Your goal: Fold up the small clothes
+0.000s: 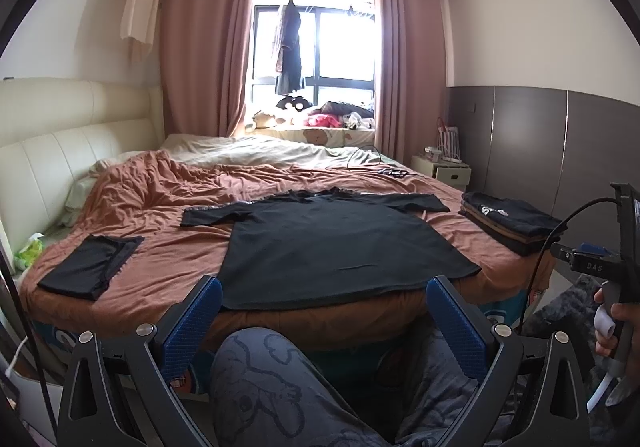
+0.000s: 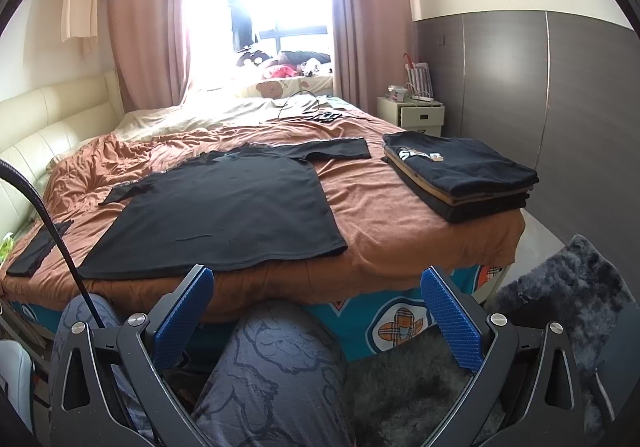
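The black shirt (image 2: 224, 215) on the bed is matt, smooth knit cloth. The rust cover (image 2: 380, 207) under it is soft, creased cloth. The stack (image 2: 460, 175) right of the shirt is matt folded cloth, black and tan. The headboard (image 1: 60, 151) left of the shirt looks like cream padded leather with a slight sheen. The finger pads (image 1: 192, 323) are blue ribbed plastic on matt black frames with shiny metal bolts. The rug (image 2: 560, 287) is shaggy grey pile.
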Available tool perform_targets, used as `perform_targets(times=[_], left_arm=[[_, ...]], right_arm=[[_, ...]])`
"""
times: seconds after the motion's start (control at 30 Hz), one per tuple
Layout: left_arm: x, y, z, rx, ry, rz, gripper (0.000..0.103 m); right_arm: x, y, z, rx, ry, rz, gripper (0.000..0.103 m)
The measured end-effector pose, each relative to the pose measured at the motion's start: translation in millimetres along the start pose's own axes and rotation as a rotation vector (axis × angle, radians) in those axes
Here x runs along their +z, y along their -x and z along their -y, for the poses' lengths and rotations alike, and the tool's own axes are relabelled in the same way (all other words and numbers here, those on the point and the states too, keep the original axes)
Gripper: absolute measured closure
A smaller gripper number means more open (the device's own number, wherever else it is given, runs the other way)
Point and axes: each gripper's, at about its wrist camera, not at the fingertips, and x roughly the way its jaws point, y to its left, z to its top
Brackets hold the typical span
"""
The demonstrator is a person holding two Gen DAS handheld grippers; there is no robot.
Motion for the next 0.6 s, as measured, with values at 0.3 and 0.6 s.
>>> perform_targets(times=[0.3,0.6], left_arm=[[-2,-5,-6,0.004,0.011,-0.012,0.000],[0,-27,-24,0.030,0.031,-0.039,0.000]], right_arm=[[0,-15,-8,0.001,0.010,-0.027,0.000],[10,-44,-23,0.012,0.029,-0.062,0.000]])
